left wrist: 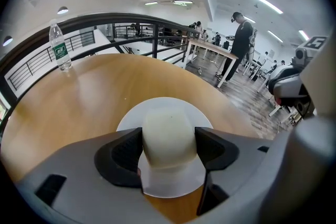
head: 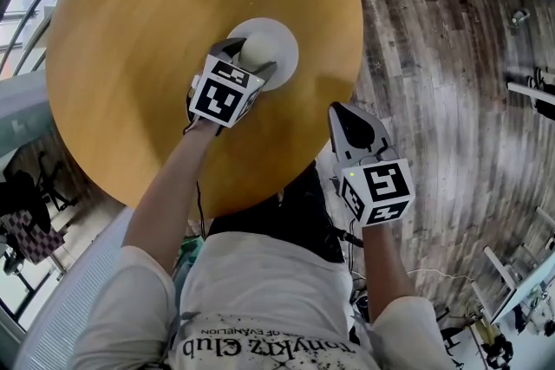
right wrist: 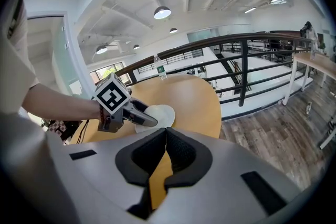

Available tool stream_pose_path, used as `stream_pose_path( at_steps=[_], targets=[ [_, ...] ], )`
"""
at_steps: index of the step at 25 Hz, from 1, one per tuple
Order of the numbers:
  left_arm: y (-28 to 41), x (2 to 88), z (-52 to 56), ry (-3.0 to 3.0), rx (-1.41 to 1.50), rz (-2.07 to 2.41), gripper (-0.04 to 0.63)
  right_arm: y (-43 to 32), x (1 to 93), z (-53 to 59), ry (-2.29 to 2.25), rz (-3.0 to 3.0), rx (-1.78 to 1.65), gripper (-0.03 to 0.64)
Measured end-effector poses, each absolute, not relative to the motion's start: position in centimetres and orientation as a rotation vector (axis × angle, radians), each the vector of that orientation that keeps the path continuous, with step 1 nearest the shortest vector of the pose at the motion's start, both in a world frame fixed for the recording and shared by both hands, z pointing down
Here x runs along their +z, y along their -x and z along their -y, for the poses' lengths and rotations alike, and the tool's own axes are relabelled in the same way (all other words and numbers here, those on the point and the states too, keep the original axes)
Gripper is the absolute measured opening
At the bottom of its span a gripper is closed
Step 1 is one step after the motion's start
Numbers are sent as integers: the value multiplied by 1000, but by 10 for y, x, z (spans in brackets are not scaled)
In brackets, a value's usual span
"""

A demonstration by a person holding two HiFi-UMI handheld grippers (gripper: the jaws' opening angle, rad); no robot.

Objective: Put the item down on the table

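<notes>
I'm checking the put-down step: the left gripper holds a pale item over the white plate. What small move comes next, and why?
Probably ease the left gripper straight down: its jaws grip the pale item directly over the white plate on the table, and whether it already rests there isn't clear.

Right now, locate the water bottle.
In the left gripper view, the water bottle stands upper left at the far edge of the table, by the railing, beyond the white plate.
</notes>
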State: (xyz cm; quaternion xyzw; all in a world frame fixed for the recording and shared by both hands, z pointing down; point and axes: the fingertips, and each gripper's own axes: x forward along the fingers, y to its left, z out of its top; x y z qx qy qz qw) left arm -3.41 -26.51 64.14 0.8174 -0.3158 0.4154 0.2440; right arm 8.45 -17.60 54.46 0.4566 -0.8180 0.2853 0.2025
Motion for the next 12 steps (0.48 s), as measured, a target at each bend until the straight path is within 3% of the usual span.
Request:
stream_pose_path(
  at_steps=[12],
  targets=[
    [38, 653, 268, -2228, 1190, 869, 327, -80, 554, 177, -1276, 2282, 838, 25]
  ],
)
